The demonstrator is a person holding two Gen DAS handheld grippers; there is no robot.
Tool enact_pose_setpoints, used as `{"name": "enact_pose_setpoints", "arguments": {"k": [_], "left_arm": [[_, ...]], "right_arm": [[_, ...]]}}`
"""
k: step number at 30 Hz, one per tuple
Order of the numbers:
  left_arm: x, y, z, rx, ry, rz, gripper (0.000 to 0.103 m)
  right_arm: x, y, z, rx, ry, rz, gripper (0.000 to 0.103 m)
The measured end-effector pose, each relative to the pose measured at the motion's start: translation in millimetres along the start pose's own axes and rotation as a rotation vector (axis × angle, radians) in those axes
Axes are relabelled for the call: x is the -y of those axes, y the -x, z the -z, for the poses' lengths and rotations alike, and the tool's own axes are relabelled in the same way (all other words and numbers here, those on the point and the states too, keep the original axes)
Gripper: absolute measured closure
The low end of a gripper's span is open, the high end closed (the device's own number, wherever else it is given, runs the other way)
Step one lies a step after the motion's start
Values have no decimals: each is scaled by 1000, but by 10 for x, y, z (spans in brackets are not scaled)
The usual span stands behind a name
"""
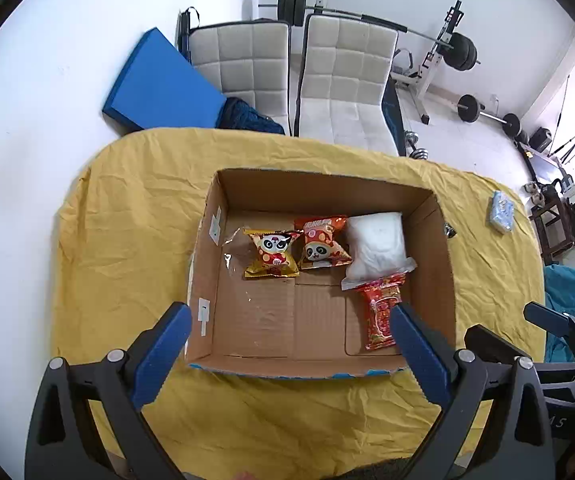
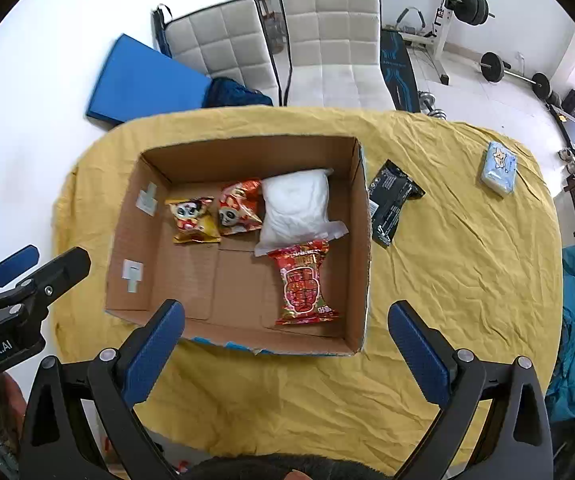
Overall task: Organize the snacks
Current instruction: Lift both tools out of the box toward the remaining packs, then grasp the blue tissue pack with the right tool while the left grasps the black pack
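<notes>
left gripper (image 1: 290, 330): jaws spread wide, nothing between them; held above the near edge of the box; also seen at the left edge of the right wrist view
right gripper (image 2: 286, 330): jaws spread wide, empty; held above the near wall of the box and the cloth beside it
cardboard box (image 2: 361, 216): open top, sits on the yellow cloth (image 2: 447, 264), holds four snacks
gold panda packet (image 1: 273, 254): on the box floor, far half, left of centre
orange panda packet (image 1: 321, 242): just right of the gold one, touching or nearly touching it
white packet (image 1: 375, 242): right of the orange packet, against it, near the far right corner
red packet (image 2: 305, 284): on the box floor along the right wall, its far end touching or slightly under the white packet's sealed edge
black packet (image 2: 391, 200): outside the box, on the cloth just beside the right wall
light blue packet (image 2: 498, 166): on the cloth near the far right edge, well apart from the box
background: two pale padded chairs (image 2: 327, 40) beyond the table, a blue mat (image 2: 143, 80) leaning at the wall, weight bench with barbells (image 1: 443, 52)
</notes>
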State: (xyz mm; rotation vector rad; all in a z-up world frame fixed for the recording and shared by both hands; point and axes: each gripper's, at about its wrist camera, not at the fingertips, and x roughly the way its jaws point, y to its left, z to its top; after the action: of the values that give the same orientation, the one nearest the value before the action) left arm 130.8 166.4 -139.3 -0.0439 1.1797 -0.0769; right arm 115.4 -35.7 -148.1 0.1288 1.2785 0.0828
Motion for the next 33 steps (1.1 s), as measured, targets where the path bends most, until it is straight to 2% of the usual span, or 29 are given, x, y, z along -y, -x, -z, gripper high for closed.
{"name": "enact_pose_setpoints", "arguments": {"k": [5, 10, 17, 22, 25, 31, 33], "left_arm": [[3, 171, 24, 24, 10, -13, 2], [37, 180, 43, 18, 25, -13, 2], [237, 68, 33, -18, 15, 8, 2], [699, -149, -29, -56, -77, 22, 2], [1134, -321, -166, -80, -161, 43, 2], [2157, -796, -687, -136, -359, 87, 2], [2516, -1075, -899, -172, -447, 59, 2]], "right_arm": [[4, 211, 46, 29, 2, -22, 0], [39, 282, 74, 36, -3, -37, 0], [349, 217, 91, 12, -55, -56, 0], [955, 131, 107, -12, -160, -25, 0], [1455, 93, 112, -23, -240, 8, 0], [2452, -35, 44, -41, -330, 80, 0], [2777, -128, -13, -51, -345, 104, 0]]}}
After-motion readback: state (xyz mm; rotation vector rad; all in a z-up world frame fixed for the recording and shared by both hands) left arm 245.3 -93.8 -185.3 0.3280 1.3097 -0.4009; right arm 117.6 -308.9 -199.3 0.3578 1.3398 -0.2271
